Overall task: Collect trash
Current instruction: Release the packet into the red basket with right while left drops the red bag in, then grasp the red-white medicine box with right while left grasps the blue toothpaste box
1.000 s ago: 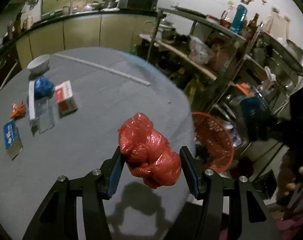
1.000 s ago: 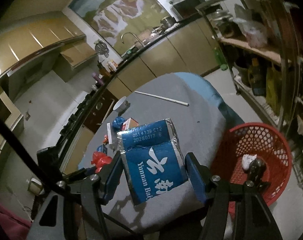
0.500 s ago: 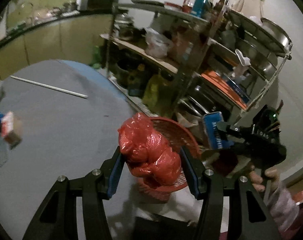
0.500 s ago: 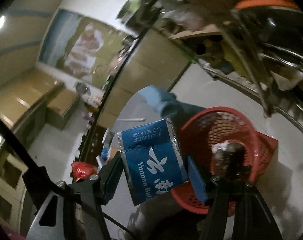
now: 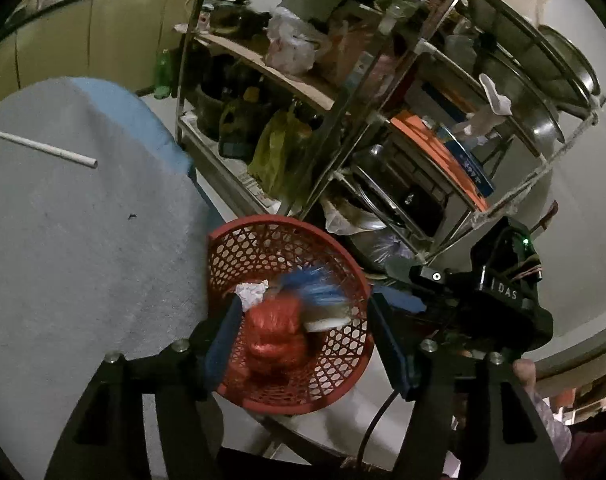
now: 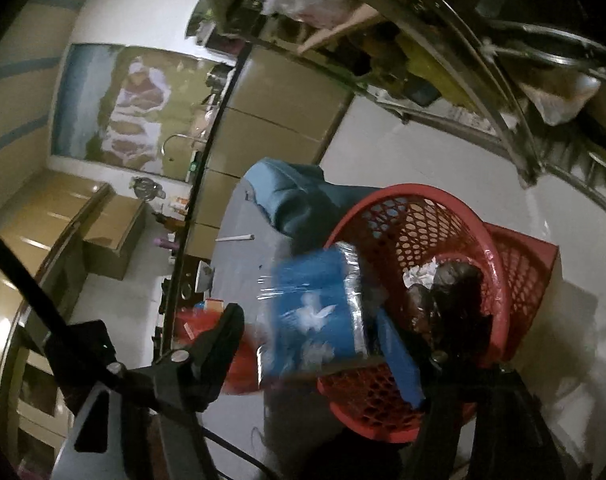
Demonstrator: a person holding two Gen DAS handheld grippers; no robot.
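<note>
Red crumpled plastic wad (image 5: 277, 332), motion-blurred, is seen at lower centre of left wrist view, between the opening jaws of the left gripper (image 5: 303, 340), untouched by the pads, over the red mesh basket (image 5: 343, 376); a white paper ball (image 5: 251, 292) lies inside.

Right wrist view: blue foil packet (image 6: 315, 316), w/ white print, blurred, is seen mid-frame btwn the opening jaws of the right gripper (image 6: 315, 344), at the basket rim (image 6: 407, 192).

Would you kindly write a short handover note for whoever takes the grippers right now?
Left gripper: jaws opening, red bag wad blurred between them, above the red basket.
Right gripper: jaws opening, blue packet slipping free at the basket's rim.
Done: white crumpled paper lies in the basket.
Left: confirm both pieces landed inside; the white stick remains on the table.
</note>
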